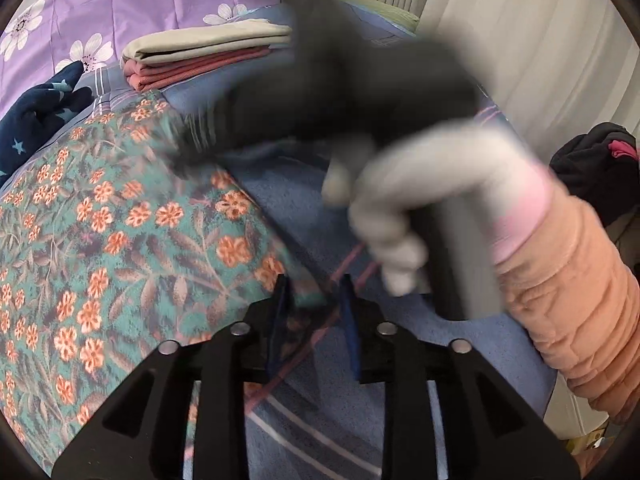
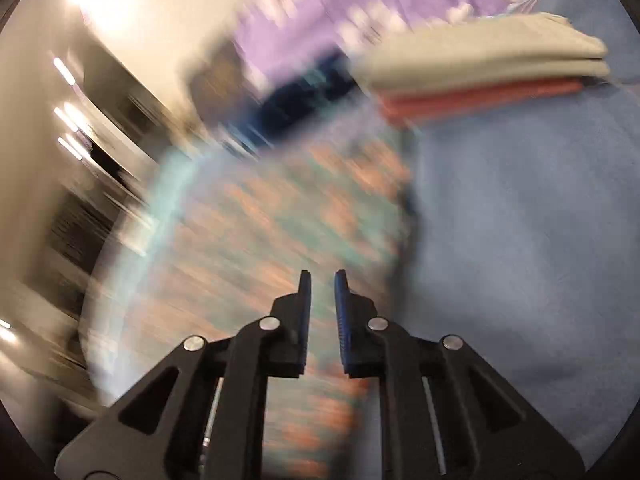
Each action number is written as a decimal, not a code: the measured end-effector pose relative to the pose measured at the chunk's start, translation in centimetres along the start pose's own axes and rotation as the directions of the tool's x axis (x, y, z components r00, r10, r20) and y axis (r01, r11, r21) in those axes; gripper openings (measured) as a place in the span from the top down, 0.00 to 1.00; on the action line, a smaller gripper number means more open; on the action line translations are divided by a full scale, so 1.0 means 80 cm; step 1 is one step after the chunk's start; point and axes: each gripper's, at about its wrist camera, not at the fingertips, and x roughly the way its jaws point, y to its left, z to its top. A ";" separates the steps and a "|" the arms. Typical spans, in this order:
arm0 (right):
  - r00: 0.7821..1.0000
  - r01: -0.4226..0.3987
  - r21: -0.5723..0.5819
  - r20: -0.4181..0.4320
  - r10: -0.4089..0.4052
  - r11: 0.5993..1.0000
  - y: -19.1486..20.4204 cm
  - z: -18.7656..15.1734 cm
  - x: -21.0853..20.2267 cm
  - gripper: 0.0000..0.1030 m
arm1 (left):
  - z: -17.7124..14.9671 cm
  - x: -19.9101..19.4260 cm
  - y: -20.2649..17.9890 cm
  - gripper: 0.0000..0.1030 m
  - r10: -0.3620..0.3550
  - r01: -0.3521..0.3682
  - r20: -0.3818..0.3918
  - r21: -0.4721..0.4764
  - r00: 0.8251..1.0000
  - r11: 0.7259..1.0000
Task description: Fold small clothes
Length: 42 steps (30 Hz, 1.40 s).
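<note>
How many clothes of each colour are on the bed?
Teal with orange flowers: 1, the floral garment
Navy with stars: 1, the starry garment
Beige, folded: 1, the beige piece, top of the stack
Pink-red, folded: 1, the pink-red piece, under it
Total: 4

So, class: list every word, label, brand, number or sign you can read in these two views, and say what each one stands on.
None: no readable text in either view.
The floral garment, the folded stack, the star-print cloth and the purple sheet carry patterns only.
The right wrist view is too blurred to show any lettering.
</note>
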 end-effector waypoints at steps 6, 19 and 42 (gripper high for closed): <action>0.997 0.051 -0.003 0.060 -0.051 0.999 0.016 -0.009 -0.036 0.93 | -0.045 -0.052 0.025 0.72 -0.024 0.028 0.043 -0.084 0.999 0.996; 0.982 0.186 -0.201 0.071 -0.175 0.962 0.103 -0.099 -0.084 0.71 | -0.208 -0.242 0.204 0.70 0.348 -0.209 0.184 -0.521 0.919 0.828; 0.991 -0.102 -0.536 -0.129 0.038 0.838 0.476 -0.109 0.072 0.70 | -0.213 -0.295 0.490 0.65 0.276 -0.001 0.318 -0.654 0.907 0.757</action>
